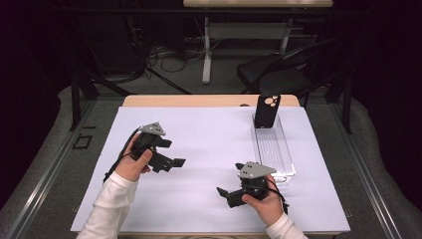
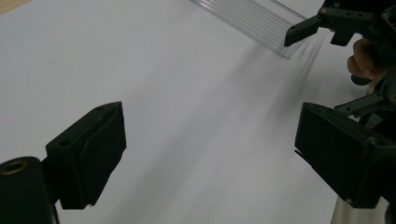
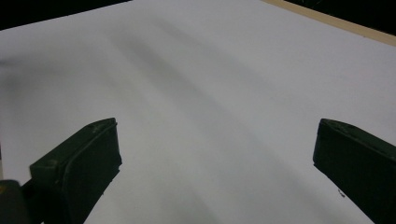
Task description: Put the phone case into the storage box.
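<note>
Phone case (image 1: 267, 110) stands upright in the far end of the clear tray (image 1: 278, 159), right side of the table (image 1: 209, 144). Right tool (image 1: 233, 184) just beside the tray's near end, jaws wide apart, empty. Left tool (image 1: 171, 152) well apart at left, also spread, empty.

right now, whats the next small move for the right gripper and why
Probably swing the right gripper toward the clear tray and up to the black phone case standing at its far end. Its jaws are open and empty, it faces away, and it's the nearer hand.
</note>
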### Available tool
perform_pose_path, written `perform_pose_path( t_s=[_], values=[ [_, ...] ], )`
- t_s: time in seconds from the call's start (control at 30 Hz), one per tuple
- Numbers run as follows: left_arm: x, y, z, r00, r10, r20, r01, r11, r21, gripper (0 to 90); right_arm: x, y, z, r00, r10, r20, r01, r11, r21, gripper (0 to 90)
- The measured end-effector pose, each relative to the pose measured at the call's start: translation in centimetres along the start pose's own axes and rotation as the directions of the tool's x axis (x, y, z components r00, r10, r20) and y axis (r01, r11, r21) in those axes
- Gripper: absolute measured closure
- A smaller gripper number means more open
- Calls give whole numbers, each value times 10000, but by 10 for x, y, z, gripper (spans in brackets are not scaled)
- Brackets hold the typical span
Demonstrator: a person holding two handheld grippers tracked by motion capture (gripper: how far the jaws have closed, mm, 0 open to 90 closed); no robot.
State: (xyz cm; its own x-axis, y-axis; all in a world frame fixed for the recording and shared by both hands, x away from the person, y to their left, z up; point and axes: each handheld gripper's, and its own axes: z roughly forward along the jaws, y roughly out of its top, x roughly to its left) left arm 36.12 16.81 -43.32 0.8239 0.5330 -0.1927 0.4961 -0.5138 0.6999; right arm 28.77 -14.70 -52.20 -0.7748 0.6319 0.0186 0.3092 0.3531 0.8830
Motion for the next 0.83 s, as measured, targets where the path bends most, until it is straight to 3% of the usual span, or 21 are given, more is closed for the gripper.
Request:
perform_pose_path(
  t_s=[0.83],
  values=[
    [6, 0, 0, 9999, -117, 16, 117, 9999, -11, 91, -4, -3, 1, 9999, 138, -79, -139, 9999, -53, 5]
  ],
)
